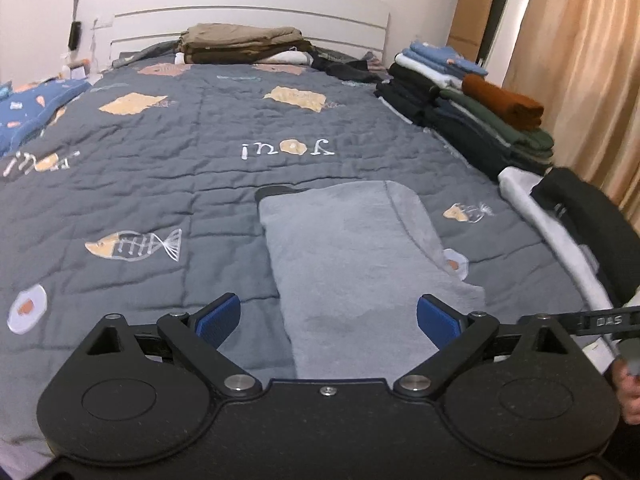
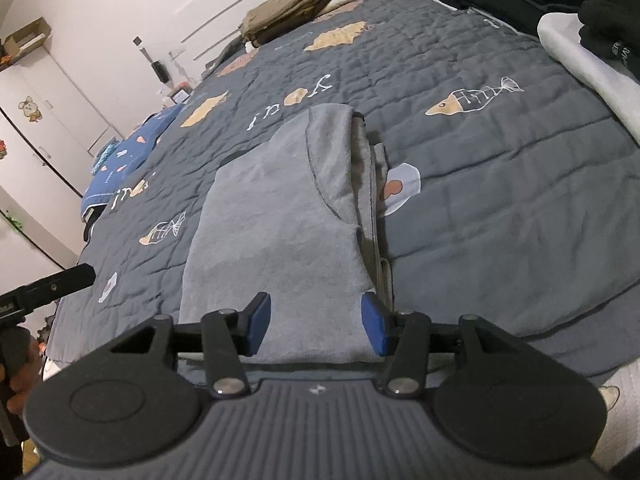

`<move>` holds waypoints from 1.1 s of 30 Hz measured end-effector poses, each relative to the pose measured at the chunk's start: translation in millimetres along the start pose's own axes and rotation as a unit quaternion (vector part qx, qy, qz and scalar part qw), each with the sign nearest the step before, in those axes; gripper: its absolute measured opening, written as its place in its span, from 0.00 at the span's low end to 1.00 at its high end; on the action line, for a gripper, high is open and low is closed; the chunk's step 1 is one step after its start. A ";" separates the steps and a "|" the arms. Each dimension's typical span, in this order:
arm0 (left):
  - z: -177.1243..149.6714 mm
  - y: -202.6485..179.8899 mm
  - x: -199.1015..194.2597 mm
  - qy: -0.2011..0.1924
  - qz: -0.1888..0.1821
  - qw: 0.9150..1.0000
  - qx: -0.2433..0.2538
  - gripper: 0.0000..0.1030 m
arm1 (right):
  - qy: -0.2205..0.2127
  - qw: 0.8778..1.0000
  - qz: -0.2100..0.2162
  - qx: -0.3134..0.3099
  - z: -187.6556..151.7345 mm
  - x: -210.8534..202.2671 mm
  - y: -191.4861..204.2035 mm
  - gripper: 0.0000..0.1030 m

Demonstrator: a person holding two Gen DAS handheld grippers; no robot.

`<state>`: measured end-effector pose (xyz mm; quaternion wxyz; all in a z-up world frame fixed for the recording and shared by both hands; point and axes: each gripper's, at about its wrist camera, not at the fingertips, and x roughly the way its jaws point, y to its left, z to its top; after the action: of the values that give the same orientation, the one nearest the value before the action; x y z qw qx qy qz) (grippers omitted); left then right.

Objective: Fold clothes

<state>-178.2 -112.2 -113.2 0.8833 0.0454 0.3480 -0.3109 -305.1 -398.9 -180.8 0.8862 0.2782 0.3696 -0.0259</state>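
Observation:
A grey garment [image 1: 344,248] lies folded into a long strip on the dark grey quilt [image 1: 160,184], its near end toward me. My left gripper [image 1: 328,320] hangs above that near end, its blue pads [image 1: 218,320] spread wide with nothing gripped. In the right wrist view the same grey garment [image 2: 280,208] shows layered edges along its right side. My right gripper [image 2: 317,328] hovers over the near end, jaws partly apart; one pad [image 2: 374,328] sits by the garment's right edge and no cloth is pinched.
Stacks of folded clothes [image 1: 472,108] line the bed's right side, with a white and a black garment [image 1: 560,232] nearer. A khaki pile [image 1: 244,40] sits by the headboard, and a blue patterned garment [image 1: 32,108] lies at the left. A hand [image 2: 20,380] holds the other gripper's handle.

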 end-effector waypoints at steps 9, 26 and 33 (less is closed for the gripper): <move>11.1 -11.1 1.3 0.031 -0.003 1.000 0.004 0.92 | 0.025 0.999 -0.013 -0.019 12.6 -5.9 22.7 0.48; -8.8 -24.5 -26.7 0.091 -0.004 0.995 0.026 0.92 | 0.060 0.995 -0.047 -0.063 14.3 -10.4 62.0 0.48; -9.4 -23.5 -37.2 0.089 0.005 0.995 0.035 0.92 | 0.065 0.994 -0.052 -0.070 11.4 -12.9 68.5 0.48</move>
<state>-218.4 -109.0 -93.2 0.8480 0.1058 0.4139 -0.3136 -290.0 -349.0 -133.2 0.8749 0.1972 0.4415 -0.0277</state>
